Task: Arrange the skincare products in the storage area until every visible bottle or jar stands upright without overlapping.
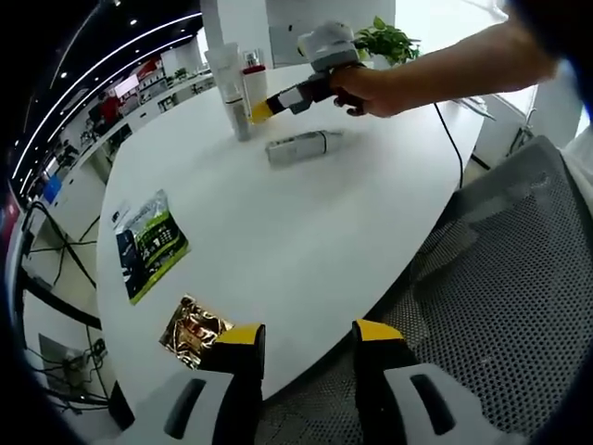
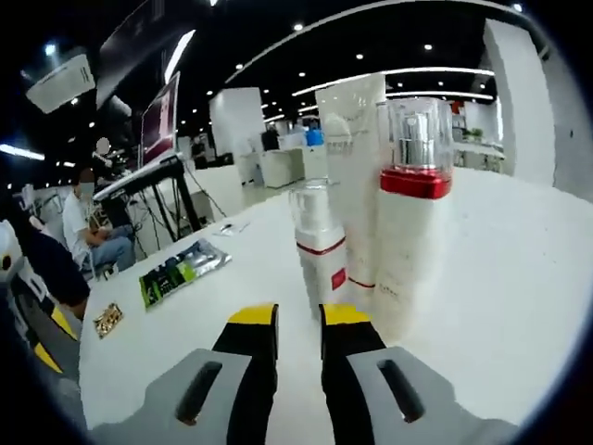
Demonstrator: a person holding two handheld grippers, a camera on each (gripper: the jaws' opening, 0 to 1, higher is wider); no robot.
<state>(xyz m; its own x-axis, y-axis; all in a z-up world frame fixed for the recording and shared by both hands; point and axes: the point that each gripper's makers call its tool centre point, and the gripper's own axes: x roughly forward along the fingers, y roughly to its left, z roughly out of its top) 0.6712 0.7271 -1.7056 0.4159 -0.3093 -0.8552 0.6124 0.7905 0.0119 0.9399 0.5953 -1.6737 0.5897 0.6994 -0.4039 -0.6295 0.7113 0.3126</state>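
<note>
Left gripper (image 1: 308, 341) sits low at the table's near edge, yellow-tipped jaws wide apart w/ nothing between them, over the rim of the white table (image 1: 306, 222) and a grey mesh chair (image 1: 505, 269). Right gripper (image 2: 298, 322), seen along its own jaws, has tips close w/ a narrow gap, nothing gripped; they point at the base of the small pump bottle (image 2: 320, 246), just short of it. From the left gripper view the right gripper (image 1: 264, 108) is held by a hand (image 1: 371, 90) at the far side of the table, tip beside the upright group.

Skincare items: small pump bottle w/ red band, tall white tube (image 2: 350, 176) behind it, and a clear-capped bottle w/ red collar (image 2: 412, 213) to the side, all three upright, bunched close, whether touching can't tell. In the left gripper view, one more bottle (image 1: 301, 146) lies flat on its side near the standing group (image 1: 239, 88).

Other stuff on table: green/black sachet (image 1: 148, 243) and a gold foil packet (image 1: 193, 331) near the front edge. Potted plant (image 1: 387, 40) at far end. A person (image 2: 88, 227) sits in the background.
</note>
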